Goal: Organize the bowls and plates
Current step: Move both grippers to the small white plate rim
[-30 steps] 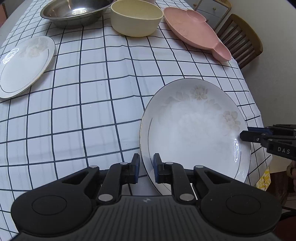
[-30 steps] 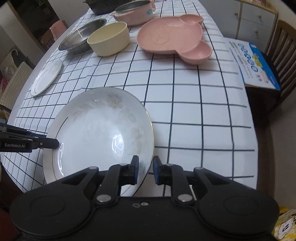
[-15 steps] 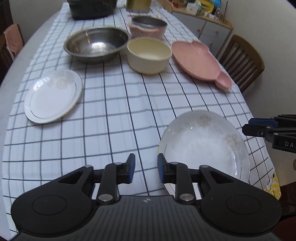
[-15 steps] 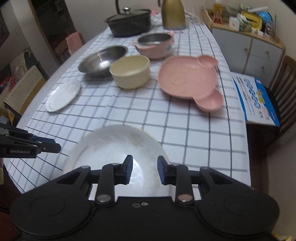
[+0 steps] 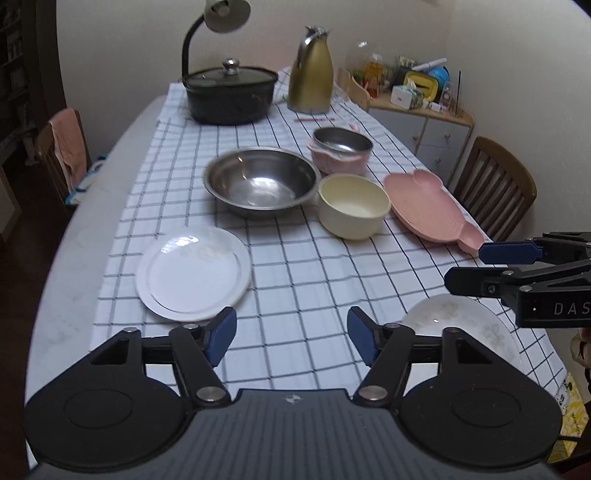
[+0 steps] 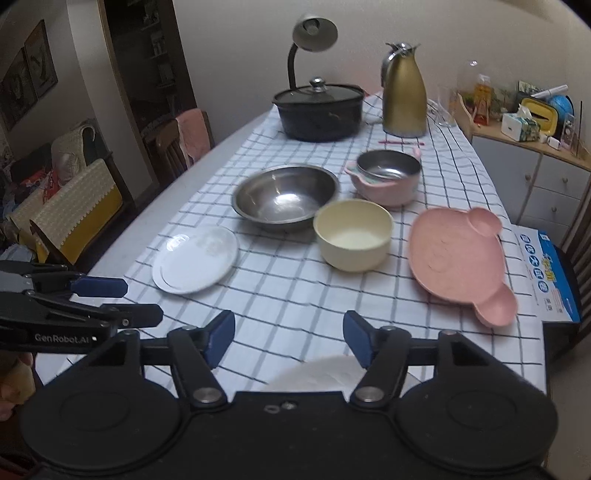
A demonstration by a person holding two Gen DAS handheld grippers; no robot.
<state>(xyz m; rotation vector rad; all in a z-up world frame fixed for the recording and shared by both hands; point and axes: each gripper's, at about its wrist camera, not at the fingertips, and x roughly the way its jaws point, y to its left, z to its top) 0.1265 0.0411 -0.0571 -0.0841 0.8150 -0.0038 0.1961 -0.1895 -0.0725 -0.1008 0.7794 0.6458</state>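
Observation:
A white floral plate (image 5: 461, 325) lies at the table's near edge, partly hidden under my right gripper; it also shows in the right wrist view (image 6: 314, 373). A small white plate (image 5: 192, 273) (image 6: 195, 258) lies to the left. A steel bowl (image 5: 260, 181) (image 6: 284, 195), a cream bowl (image 5: 352, 205) (image 6: 352, 232), a pink bear-shaped plate (image 5: 432, 210) (image 6: 458, 258) and a pink bowl with a steel insert (image 5: 340, 149) (image 6: 386, 175) stand further back. My left gripper (image 5: 291, 334) and right gripper (image 6: 289, 336) are both open, empty, raised above the near edge.
A black lidded pot (image 5: 231, 94), a gold jug (image 5: 310, 79) and a desk lamp (image 5: 225, 14) stand at the far end. Wooden chairs (image 5: 495, 192) flank the table. A cabinet (image 6: 532, 177) with clutter stands at the right.
Both grippers let go of the floral plate, opened wide and pulled back and up. The plate now lies flat at the near edge.

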